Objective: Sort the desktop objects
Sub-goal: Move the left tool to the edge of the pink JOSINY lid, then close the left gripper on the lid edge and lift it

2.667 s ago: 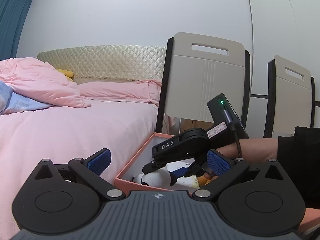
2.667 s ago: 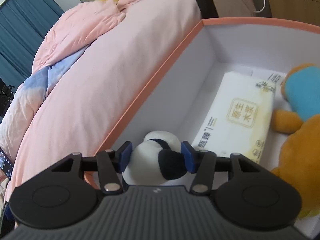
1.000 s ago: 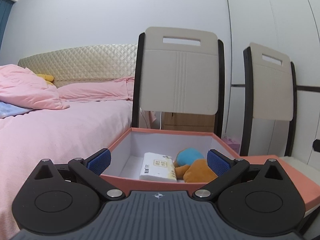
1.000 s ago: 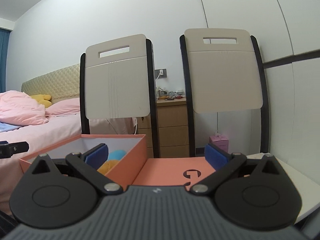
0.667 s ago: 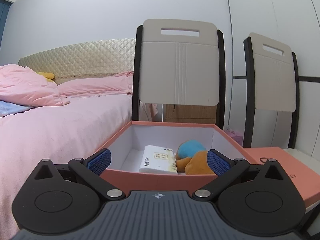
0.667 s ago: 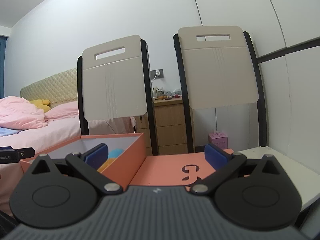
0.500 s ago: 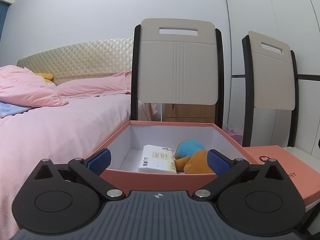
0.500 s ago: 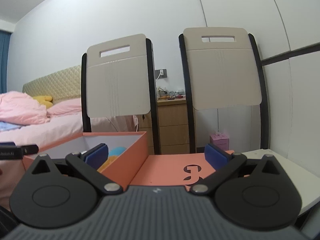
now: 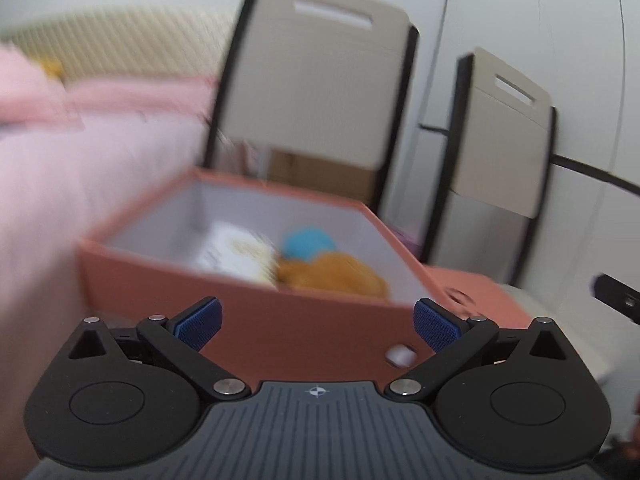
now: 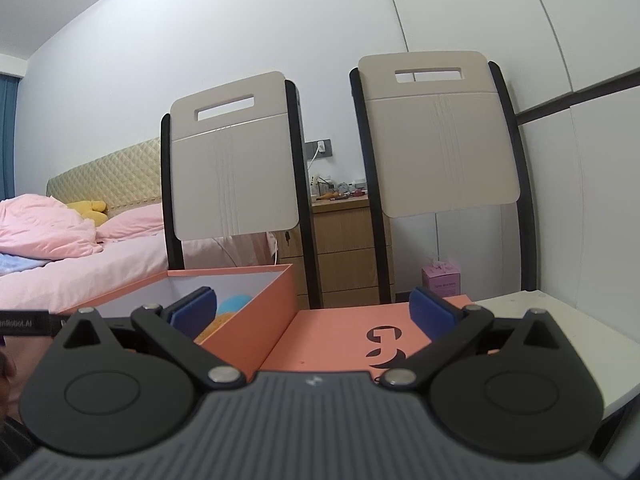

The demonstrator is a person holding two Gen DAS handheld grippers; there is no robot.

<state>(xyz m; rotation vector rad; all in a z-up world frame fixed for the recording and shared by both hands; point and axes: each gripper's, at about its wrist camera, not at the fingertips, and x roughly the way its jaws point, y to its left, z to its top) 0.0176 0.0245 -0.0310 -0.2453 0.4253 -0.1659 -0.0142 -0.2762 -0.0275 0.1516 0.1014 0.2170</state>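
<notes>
An open orange box (image 9: 248,304) with white inner walls sits in front of my left gripper (image 9: 318,322), which is open and empty just short of its near wall. Inside lie a white tissue pack (image 9: 232,254) and an orange plush toy with a blue head (image 9: 332,268). This view is blurred. My right gripper (image 10: 312,314) is open and empty, held above the flat orange lid (image 10: 360,340) that lies to the right of the box (image 10: 256,312). The blue plush head (image 10: 234,304) shows over the box rim.
Two beige folding chairs (image 10: 236,168) (image 10: 440,136) stand behind the box. A pink bed (image 10: 72,256) lies to the left. A wooden dresser (image 10: 344,248) and a small pink carton (image 10: 440,280) stand behind the chairs. The white tabletop (image 10: 560,328) extends right.
The right gripper let go of the black and white plush in the box, opened and drew back over the lid. The left gripper's view has just tilted and turned, blurring it.
</notes>
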